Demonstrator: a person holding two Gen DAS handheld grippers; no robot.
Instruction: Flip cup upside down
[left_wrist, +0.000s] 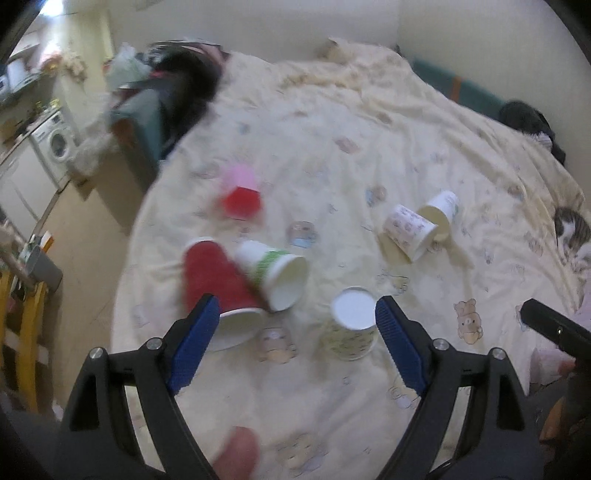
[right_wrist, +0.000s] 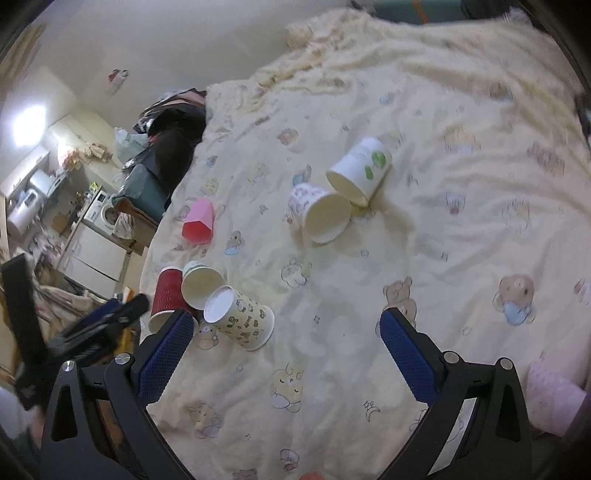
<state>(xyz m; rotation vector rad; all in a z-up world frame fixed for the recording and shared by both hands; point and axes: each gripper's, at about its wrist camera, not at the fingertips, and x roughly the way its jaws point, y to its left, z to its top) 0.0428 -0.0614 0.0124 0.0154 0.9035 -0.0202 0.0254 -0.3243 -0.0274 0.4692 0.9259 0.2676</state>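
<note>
Several paper cups lie on a cream cartoon-print bedspread (left_wrist: 332, 155). A yellow-patterned cup (left_wrist: 352, 325) stands upside down, base up, just left of my left gripper's right finger; it shows in the right wrist view (right_wrist: 240, 317) too. A red ribbed cup (left_wrist: 216, 284) and a green-striped white cup (left_wrist: 275, 273) lie on their sides beside it. A pink cup (left_wrist: 240, 195) lies farther back. Two white printed cups (left_wrist: 408, 230) (left_wrist: 441, 212) lie on their sides to the right. My left gripper (left_wrist: 295, 314) is open and empty. My right gripper (right_wrist: 284, 328) is open and empty above bare bedspread.
A tabby cat (left_wrist: 570, 230) lies at the bed's right edge. Dark clothes and bags (left_wrist: 177, 85) pile up at the bed's far left corner. A washing machine (left_wrist: 59, 142) and cluttered floor lie left of the bed. The other gripper (left_wrist: 554, 328) shows at the right.
</note>
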